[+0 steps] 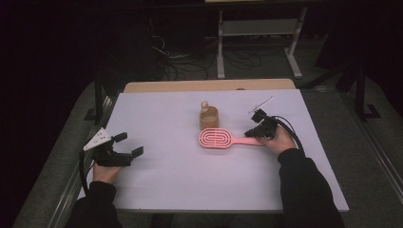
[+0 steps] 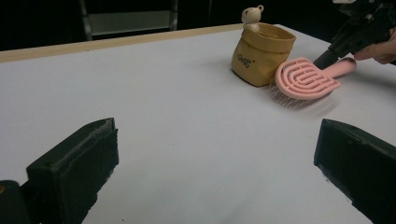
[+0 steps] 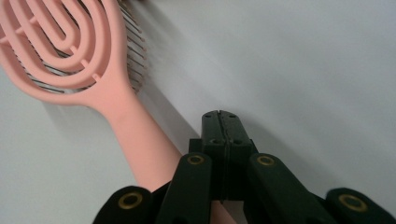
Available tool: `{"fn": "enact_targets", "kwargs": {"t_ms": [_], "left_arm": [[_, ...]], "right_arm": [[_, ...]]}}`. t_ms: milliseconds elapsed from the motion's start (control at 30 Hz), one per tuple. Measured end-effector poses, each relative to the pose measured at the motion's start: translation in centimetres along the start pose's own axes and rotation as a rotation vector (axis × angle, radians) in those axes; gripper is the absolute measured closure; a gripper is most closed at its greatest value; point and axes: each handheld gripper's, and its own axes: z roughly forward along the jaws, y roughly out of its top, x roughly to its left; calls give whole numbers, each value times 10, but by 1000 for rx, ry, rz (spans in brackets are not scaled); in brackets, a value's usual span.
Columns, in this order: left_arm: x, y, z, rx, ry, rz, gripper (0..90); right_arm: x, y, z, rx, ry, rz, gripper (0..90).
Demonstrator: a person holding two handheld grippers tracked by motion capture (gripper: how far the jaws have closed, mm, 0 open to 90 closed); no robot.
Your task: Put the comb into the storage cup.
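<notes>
Dark floor and cables lay behind the white table [image 1: 157, 185], where one pink hairbrush [image 1: 216, 138] lay just before one tan pouch [image 1: 209, 117], the right hand-held gripper [image 1: 253, 131] at its handle. From the left hand-held gripper [image 2: 215, 163], jaws wide and empty, the brush looked light, stiff plastic. In the right gripper view its jaws were shut together beside the handle [image 3: 147, 154], the best hold, gripping nothing.

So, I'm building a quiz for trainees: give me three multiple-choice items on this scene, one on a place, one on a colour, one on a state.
1. The tan pouch stands:
A. just beyond the brush head
B. at the table's left edge
C. between gripper jaws

2. The hairbrush is:
A. blue
B. pink
C. black

3. The left gripper is:
A. open, empty
B. shut
C. shut on the brush

Answers:
1. A, it sits right behind the head.
2. B, pink in every view.
3. A, jaws wide apart over bare table.
</notes>
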Motion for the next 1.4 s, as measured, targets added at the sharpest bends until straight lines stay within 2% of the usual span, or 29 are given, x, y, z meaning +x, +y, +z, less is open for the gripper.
{"fn": "enact_targets", "kwargs": {"t_ms": [300,500,833,1133,1300,1400], "left_arm": [[0,0,0,6,-2,1,0],[0,0,0,4,-3,1,0],[0,0,1,5,-4,2,0],[0,0,1,6,-3,2,0],[0,0,1,7,-4,3,0],[0,0,1,8,-4,3,0]], "right_arm": [[1,-3,-2,8,8,3,883],[5,-2,-7,4,-8,-13,843],[11,1,-35,-34,-21,-54,842],[16,15,-63,-38,-22,-128,819],[19,17,-66,-42,-7,-169,727],[22,17,-63,-30,-11,-200,608]]}}
